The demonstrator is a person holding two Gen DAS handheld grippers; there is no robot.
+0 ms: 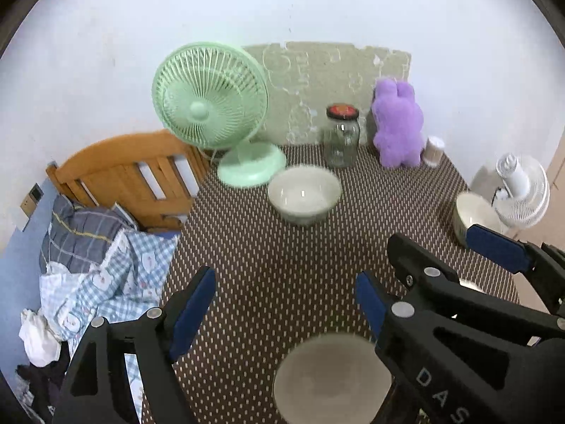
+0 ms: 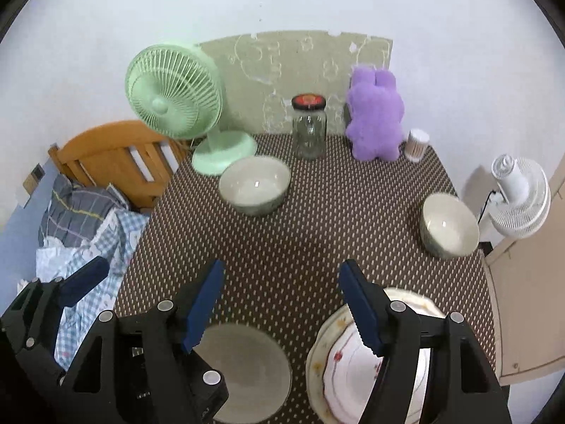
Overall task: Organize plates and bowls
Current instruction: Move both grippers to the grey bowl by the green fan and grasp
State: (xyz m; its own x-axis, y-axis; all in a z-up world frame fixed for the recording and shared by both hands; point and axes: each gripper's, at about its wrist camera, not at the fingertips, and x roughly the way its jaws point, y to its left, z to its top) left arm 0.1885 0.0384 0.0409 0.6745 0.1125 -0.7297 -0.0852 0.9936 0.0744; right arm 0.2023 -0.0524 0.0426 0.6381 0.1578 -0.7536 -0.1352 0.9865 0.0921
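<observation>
Judged from how things lie, the sorting is only partly done; two bowls stand well apart on the dotted table (image 2: 317,219), neither nested in the other, and the plates are not gathered into one pile.

Ahead of the right gripper (image 2: 280,304) and a little to its left stands one pale bowl (image 2: 255,185), upright and empty; ahead and far to its right, near the table's edge, stands the second bowl (image 2: 449,226), also upright. Just below that gripper's left finger lies a plain grey plate (image 2: 247,371), flat on the table; under its right finger lies a flowered plate (image 2: 339,364) with what looks like another plate stacked on it, though the finger hides much of it. What is left, I judge, is to nest the bowls and to put the grey plate with the flowered ones.

The right gripper's jaws stand apart with nothing between them, clear of the plates below; the left gripper (image 1: 284,304) likewise has its jaws wide apart and empty, the grey plate lying just beneath it and the first bowl straight ahead; neither gripper touches any dish.
</observation>
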